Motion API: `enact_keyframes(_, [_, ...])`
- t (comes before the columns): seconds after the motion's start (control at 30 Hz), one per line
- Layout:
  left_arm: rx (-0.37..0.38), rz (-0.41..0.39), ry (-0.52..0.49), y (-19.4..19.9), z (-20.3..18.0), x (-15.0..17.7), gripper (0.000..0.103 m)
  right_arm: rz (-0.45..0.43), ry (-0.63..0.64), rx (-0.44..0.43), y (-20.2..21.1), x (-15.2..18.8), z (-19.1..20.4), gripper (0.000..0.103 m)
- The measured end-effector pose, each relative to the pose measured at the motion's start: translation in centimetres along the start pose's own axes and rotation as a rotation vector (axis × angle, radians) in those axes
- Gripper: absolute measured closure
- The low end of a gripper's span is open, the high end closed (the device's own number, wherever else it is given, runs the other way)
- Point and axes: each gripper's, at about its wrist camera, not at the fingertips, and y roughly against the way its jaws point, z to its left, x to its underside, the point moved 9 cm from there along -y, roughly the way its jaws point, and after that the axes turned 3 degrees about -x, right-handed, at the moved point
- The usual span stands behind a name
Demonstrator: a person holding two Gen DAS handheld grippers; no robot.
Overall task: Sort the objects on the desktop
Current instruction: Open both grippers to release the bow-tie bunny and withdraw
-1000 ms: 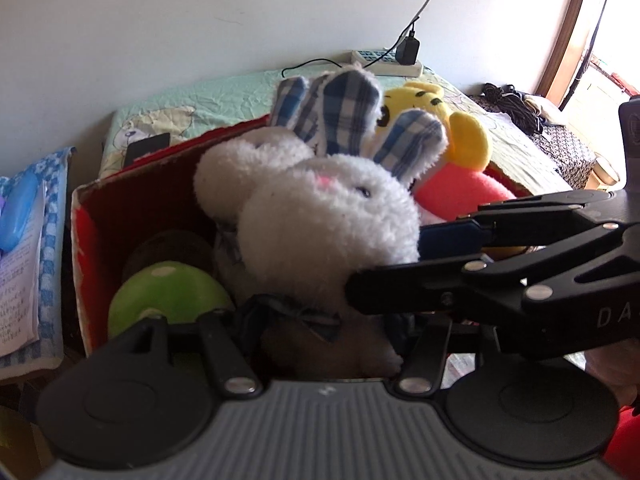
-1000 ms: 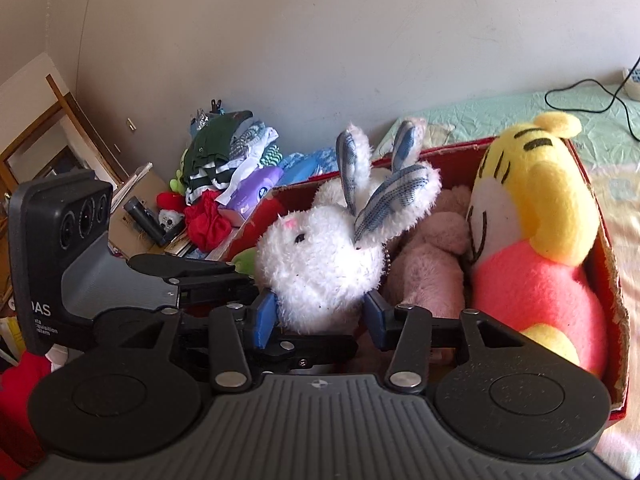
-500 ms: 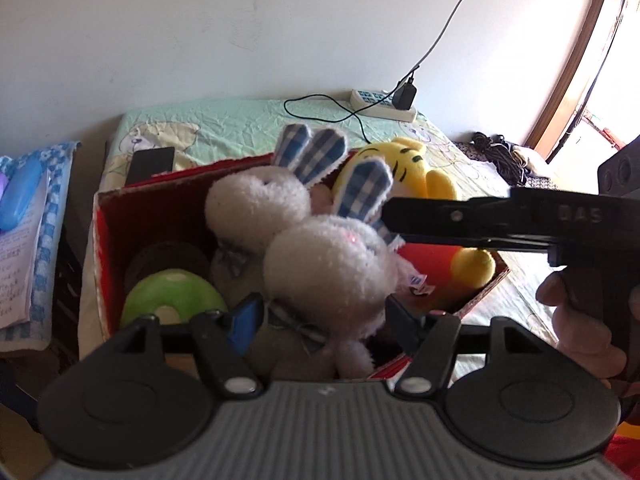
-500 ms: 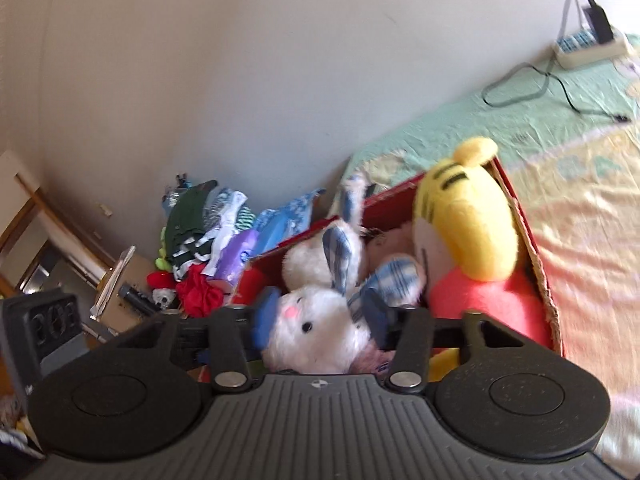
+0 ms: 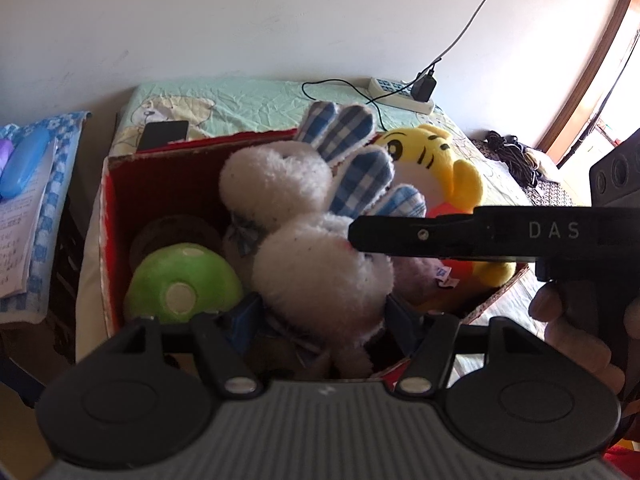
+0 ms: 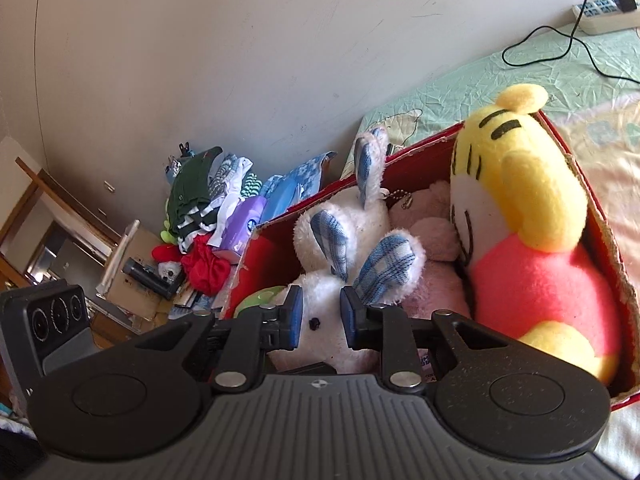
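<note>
Your right tool (image 6: 319, 317) is closed on the head of the white rabbit (image 6: 324, 312), its blue pads pressing in from both sides. The rabbit, with blue checked ears, sits at the near edge of the red box (image 6: 592, 216) on the bed (image 6: 600, 64). Your left tool (image 5: 320, 320) has its fingers spread on either side of the same rabbit (image 5: 320, 276); you cannot tell from here whether they touch it. A second white rabbit (image 5: 272, 184) lies just behind the first. A green toy (image 5: 180, 276) fills the box's left near corner, and a yellow tiger toy (image 6: 520, 208) leans along the right wall. A power strip (image 5: 400, 96) lies at the far end of the bed.
</note>
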Motion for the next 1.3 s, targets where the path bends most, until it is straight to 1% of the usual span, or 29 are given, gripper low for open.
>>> enact_keyframes(0.13, [-0.016, 0.009, -0.008, -0.4, -0.2, 0.1, 0.034, 0.004, 0.014, 0.020, -0.1, -0.2, -0.4, 0.079])
enact_keyframes(0.27, [-0.025, 0.009, -0.004, -0.1, -0.4, -0.3, 0.033, -0.022, 0.036, 0.042, 0.8, -0.6, -0.3, 0.076])
enact_keyframes(0.3, [-0.030, 0.011, 0.002, 0.0, -0.3, -0.4, 0.032, -0.030, 0.035, 0.051, 1.1, -0.7, -0.4, 0.075])
enact_keyframes(0.33, [-0.040, 0.014, 0.006, 0.3, -0.3, -0.6, 0.028, -0.038, 0.033, 0.060, 1.5, -0.8, -0.5, 0.075])
enact_keyframes(0.37, [-0.053, 0.016, 0.009, 0.5, -0.2, -0.6, 0.026, -0.046, 0.033, 0.069, 1.9, -0.8, -0.5, 0.075])
enact_keyframes(0.53, [-0.110, 0.040, 0.035, 1.4, -0.4, -0.7, 0.026, -0.069, 0.067, 0.168, 3.7, -0.9, -0.8, 0.075])
enact_keyframes(0.7, [-0.210, 0.062, 0.042, 1.9, -0.4, -0.7, 0.026, -0.083, 0.105, 0.241, 4.7, -0.4, -0.2, 0.075])
enact_keyframes(0.8, [-0.223, 0.088, 0.079, 2.1, -0.3, -0.4, 0.026, -0.092, 0.135, 0.291, 5.5, 0.2, 0.2, 0.074])
enact_keyframes(0.87, [-0.251, 0.083, 0.078, 2.3, -0.4, -0.2, 0.024, -0.096, 0.153, 0.313, 6.1, 0.7, 0.3, 0.074])
enact_keyframes(0.9, [-0.277, 0.078, 0.075, 2.5, -0.4, -0.1, 0.022, -0.095, 0.157, 0.321, 6.3, 0.9, 0.4, 0.074])
enact_keyframes(0.93, [-0.305, 0.073, 0.067, 2.7, -0.5, 0.0, 0.021, -0.091, 0.158, 0.326, 6.4, 1.1, 0.3, 0.074])
enact_keyframes(0.97, [-0.319, 0.069, 0.059, 2.8, -0.6, 0.1, 0.020, -0.085, 0.157, 0.331, 6.5, 1.2, 0.3, 0.074])
enact_keyframes(1.03, [-0.340, 0.066, 0.063, 3.2, -0.9, 0.2, 0.013, -0.080, 0.160, 0.330, 6.7, 1.4, 0.4, 0.074])
enact_keyframes(1.17, [-0.400, 0.056, 0.064, 3.6, -1.3, 0.3, 0.013, -0.083, 0.170, 0.336, 7.3, 1.4, 0.1, 0.074])
enact_keyframes(1.27, [-0.410, 0.077, 0.082, 3.2, -2.0, 0.5, 0.015, -0.077, 0.165, 0.329, 7.9, 1.4, -0.4, 0.074])
enact_keyframes(1.3, [-0.415, 0.084, 0.087, 3.1, -2.3, 0.6, 0.017, -0.074, 0.164, 0.329, 8.2, 1.4, -0.6, 0.074])
